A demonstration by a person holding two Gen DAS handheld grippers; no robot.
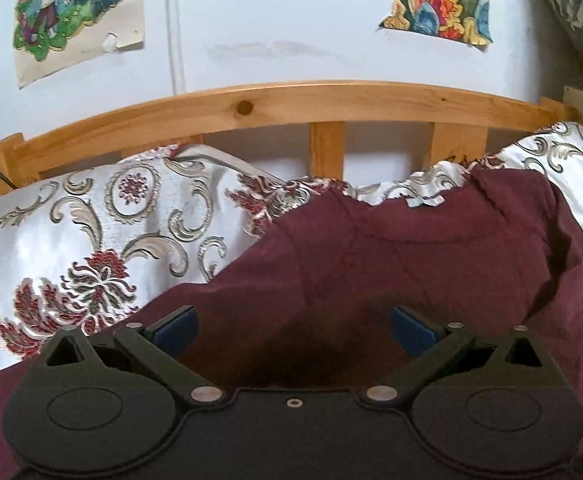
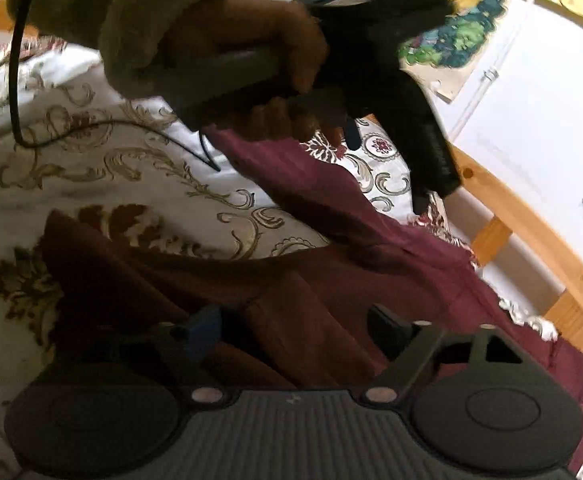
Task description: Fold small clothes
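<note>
A maroon garment (image 1: 411,248) lies spread and partly folded on a floral bedspread (image 1: 91,220). My left gripper (image 1: 294,326) hovers low over its near part, blue pads wide apart, nothing between them. In the right wrist view the same garment (image 2: 351,240) runs diagonally, with a raised fold lying between the fingers of my right gripper (image 2: 295,330). That gripper is open and its pads stand clear of the cloth. A hand (image 2: 259,52) in a greenish sleeve holds the left gripper (image 2: 385,168) above the garment's far end.
A wooden bed rail (image 1: 291,100) with slats runs along the far edge against a white wall with colourful posters (image 1: 79,12). A black cable (image 2: 15,80) hangs from the sleeve side and trails over the bedspread (image 2: 131,184).
</note>
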